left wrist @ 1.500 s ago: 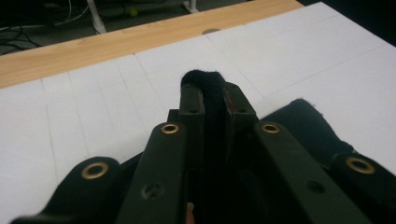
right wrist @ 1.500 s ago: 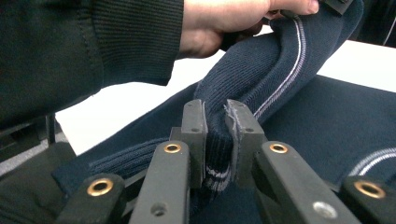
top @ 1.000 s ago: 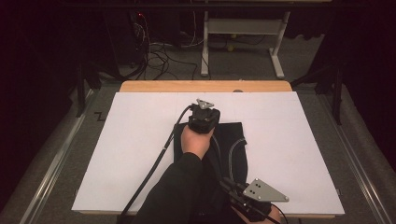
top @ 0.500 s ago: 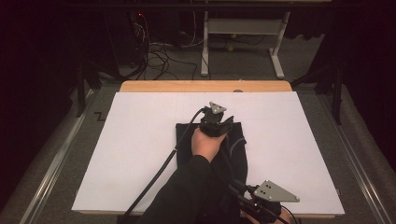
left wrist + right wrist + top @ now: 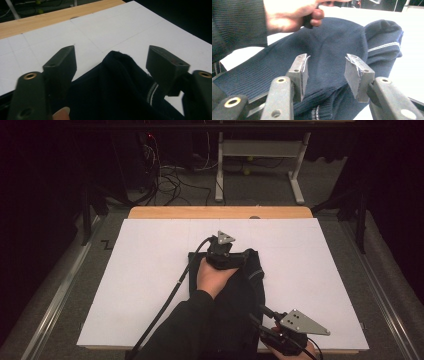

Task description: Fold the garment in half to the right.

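At the near edge of the white-covered worktop [image 5: 150, 270], the right hand-held gripper [image 5: 267, 317] sits low by the person's right hand, a grey three-cornered plate on top. Its jaws have just been opening; in the right gripper view they stand apart, with the ribbed hem of a dark navy knitted garment [image 5: 329, 50] lying between and below them, and the pads do not press on it. A thin pale stripe runs along the garment's folded edge at the right of that view.

The garment [image 5: 240, 285] lies on the middle of the worktop, reaching from the near edge toward the centre, partly under the person's dark sleeve [image 5: 195, 330].

Farther on, the left hand [image 5: 212, 277] holds the left hand-held gripper [image 5: 225, 251] over the garment's far end. Its jaws have also just been opening; in the left gripper view they stand wide, a raised hump of the navy cloth [image 5: 117, 75] between them, untouched by either pad.

Beyond lies bare white sheet, then the worktop's wooden edge strip [image 5: 220, 212].
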The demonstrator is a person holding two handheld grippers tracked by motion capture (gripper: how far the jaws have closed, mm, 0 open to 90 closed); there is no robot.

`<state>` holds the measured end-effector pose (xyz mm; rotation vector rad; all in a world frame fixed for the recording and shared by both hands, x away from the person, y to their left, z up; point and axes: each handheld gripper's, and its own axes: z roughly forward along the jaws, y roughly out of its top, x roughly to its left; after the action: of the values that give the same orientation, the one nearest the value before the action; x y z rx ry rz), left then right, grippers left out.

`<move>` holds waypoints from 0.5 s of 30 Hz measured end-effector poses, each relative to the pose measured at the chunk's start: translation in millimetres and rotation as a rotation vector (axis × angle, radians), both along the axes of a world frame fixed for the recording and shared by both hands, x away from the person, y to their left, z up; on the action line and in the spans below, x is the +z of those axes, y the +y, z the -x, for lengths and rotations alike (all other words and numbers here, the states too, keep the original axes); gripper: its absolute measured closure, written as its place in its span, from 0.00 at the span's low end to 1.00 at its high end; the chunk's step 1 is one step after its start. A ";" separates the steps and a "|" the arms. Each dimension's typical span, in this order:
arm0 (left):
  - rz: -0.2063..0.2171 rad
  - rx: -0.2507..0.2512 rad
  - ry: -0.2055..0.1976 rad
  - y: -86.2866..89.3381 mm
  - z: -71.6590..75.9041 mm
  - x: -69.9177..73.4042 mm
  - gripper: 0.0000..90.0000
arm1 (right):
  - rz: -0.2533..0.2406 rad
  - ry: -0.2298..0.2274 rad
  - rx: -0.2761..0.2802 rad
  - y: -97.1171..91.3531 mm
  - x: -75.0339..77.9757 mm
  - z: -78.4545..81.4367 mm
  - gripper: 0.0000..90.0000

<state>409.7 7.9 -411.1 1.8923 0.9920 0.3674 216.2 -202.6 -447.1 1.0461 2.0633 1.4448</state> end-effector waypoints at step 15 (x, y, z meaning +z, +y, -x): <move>0.021 0.039 -0.002 71.3 21.9 -9.0 0.00 | 0.008 0.003 -0.015 -3.9 -1.6 -3.4 0.61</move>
<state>387.8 79.2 -420.2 1.8550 1.0288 0.3803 219.6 -206.5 -448.7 1.0585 2.0571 1.4271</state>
